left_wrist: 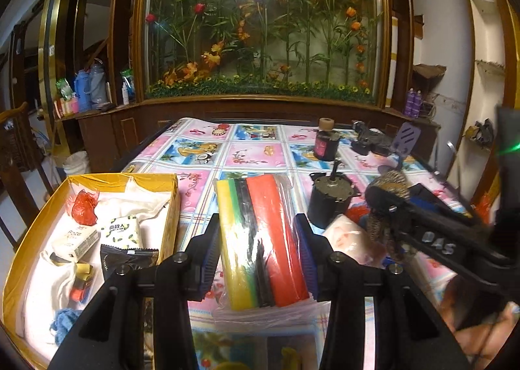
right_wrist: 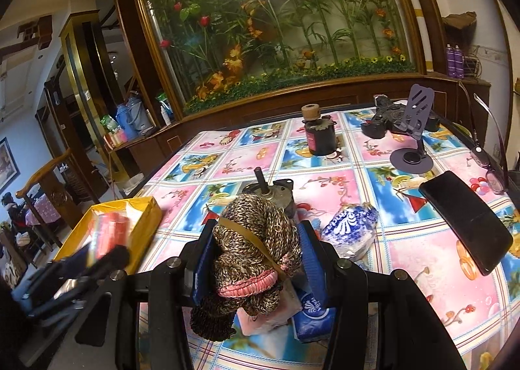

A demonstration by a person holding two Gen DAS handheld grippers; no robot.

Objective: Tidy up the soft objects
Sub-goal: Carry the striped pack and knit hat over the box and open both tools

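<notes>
A: Your left gripper (left_wrist: 258,249) is clamped on the clear-bagged pack of yellow, green, black and red sponge sheets (left_wrist: 260,240), one blue pad on each long side, and the pack sits just off the pink-and-blue patterned tablecloth (left_wrist: 208,155). Holding it across the narrow width looks sensible: the foam gives without slipping.

B: And where does it go from there?

A: Most likely the yellow cardboard box (left_wrist: 42,210) just left of the pack, where tissue packets and a white cloth already lie. Your right gripper (right_wrist: 256,256) has its jaws closed on the brown-and-cream knitted bundle tied with an elastic band (right_wrist: 256,240), right of the pack and raised off the cloth, probably waiting its turn.

B: What can't you make out?

A: The near end of the pack is hidden behind your left gripper's body, so you can't judge how far the bag overhangs. The box's near corner is cut off. Beside the pack, the dark metal motor (left_wrist: 328,204) is hard, not for sorting. Under the bundle, a blue tissue packet (right_wrist: 313,314) is half covered.
</notes>
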